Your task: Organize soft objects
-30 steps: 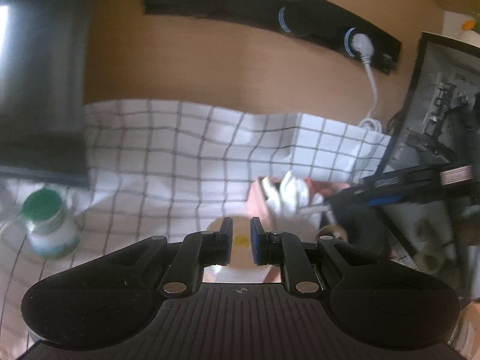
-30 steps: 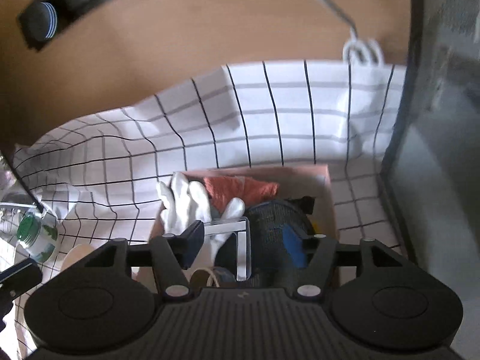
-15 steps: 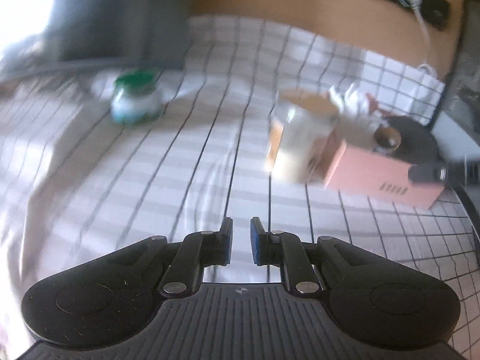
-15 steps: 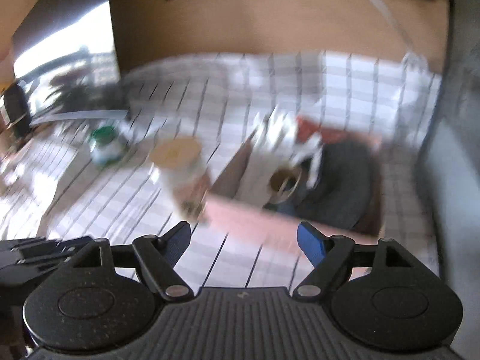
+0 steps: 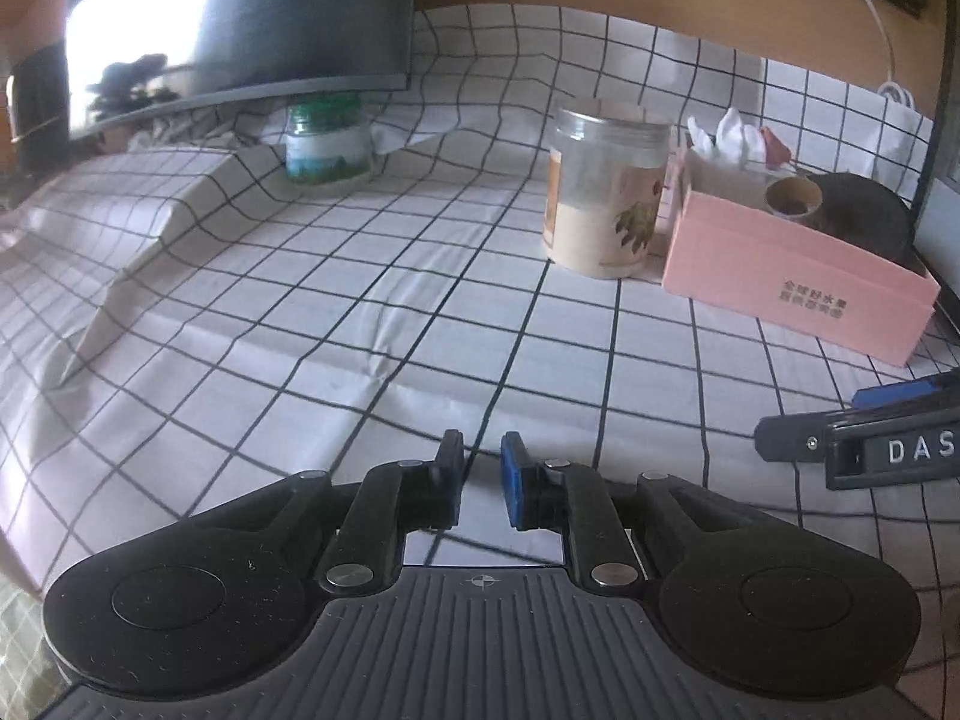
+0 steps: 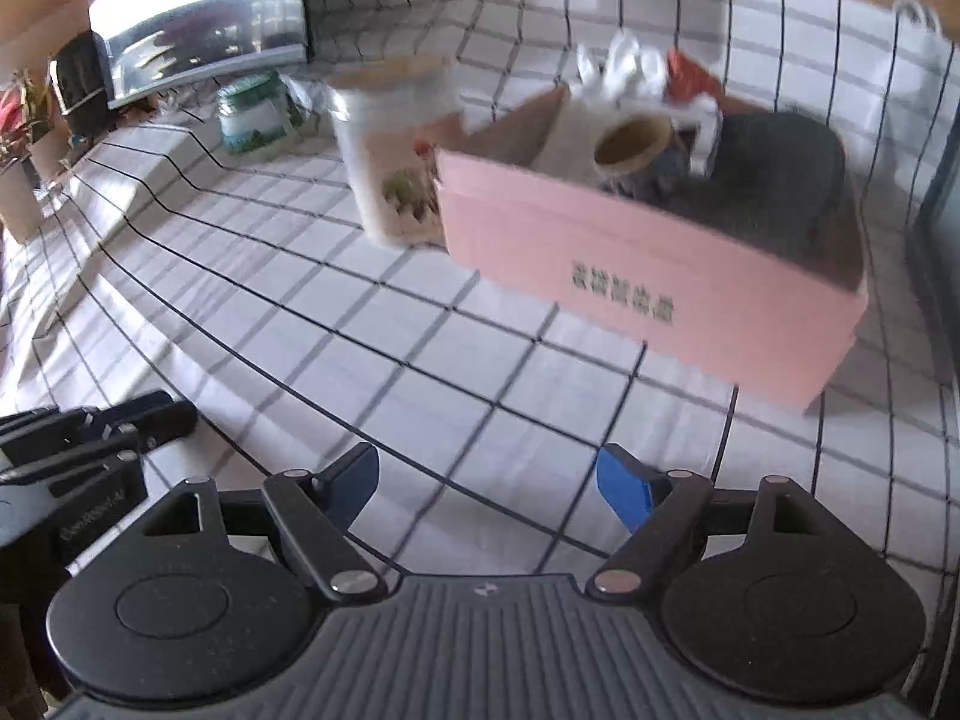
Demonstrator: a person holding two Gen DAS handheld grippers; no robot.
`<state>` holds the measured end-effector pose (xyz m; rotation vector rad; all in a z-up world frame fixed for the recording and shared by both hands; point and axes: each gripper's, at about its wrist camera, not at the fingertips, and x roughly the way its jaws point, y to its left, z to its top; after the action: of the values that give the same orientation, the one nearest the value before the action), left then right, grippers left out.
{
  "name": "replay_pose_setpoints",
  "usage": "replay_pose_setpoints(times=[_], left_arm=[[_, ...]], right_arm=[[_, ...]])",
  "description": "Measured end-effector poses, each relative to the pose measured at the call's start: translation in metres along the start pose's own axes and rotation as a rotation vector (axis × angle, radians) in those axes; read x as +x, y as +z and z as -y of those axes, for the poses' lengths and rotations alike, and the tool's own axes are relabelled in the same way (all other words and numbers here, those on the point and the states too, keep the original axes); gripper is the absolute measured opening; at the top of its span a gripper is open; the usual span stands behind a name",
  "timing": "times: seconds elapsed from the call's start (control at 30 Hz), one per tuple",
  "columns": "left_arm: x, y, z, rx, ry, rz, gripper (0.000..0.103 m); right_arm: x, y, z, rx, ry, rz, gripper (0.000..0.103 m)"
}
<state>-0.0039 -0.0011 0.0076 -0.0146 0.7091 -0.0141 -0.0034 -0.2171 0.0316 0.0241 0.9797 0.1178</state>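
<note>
A pink cardboard box [image 5: 798,276] [image 6: 648,276] stands on the checked tablecloth at the right. It holds a white glove [image 5: 729,135] [image 6: 624,63], a red cloth [image 5: 777,147] [image 6: 690,75], a dark grey soft item [image 5: 864,210] [image 6: 780,174] and a tape roll [image 5: 792,195] [image 6: 633,141]. My left gripper [image 5: 482,468] is nearly shut and empty, low over the cloth, well in front of the box. My right gripper [image 6: 489,477] is open and empty, in front of the box.
A clear jar with a leaf label [image 5: 606,192] [image 6: 393,162] stands just left of the box. A green-lidded jar [image 5: 324,141] [image 6: 252,114] sits under a monitor [image 5: 240,24] at the back left. A dark screen edge [image 5: 945,60] rises at the far right.
Both grippers have pulled back and away from the box. The right gripper, which was over the box contents, is now clear of it and empty. The left stays nearly shut.
</note>
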Motion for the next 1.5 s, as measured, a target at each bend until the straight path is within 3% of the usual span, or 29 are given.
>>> replay_pose_setpoints(times=[0.17, 0.43, 0.83, 1.5], left_arm=[[0.003, -0.002, 0.010, -0.008, 0.006, 0.038, 0.020], [0.003, -0.007, 0.022, -0.015, 0.070, 0.072, 0.020], [0.007, -0.005, 0.026, -0.026, 0.046, 0.073, 0.021], [0.008, -0.004, 0.026, -0.027, 0.043, 0.073, 0.021]], right_arm=[[0.012, -0.003, -0.003, -0.054, -0.078, 0.012, 0.103], [0.021, 0.003, -0.002, -0.013, -0.111, 0.062, 0.103], [0.024, -0.007, -0.010, -0.051, -0.081, 0.174, 0.103], [0.023, -0.007, -0.010, -0.049, -0.079, 0.174, 0.103]])
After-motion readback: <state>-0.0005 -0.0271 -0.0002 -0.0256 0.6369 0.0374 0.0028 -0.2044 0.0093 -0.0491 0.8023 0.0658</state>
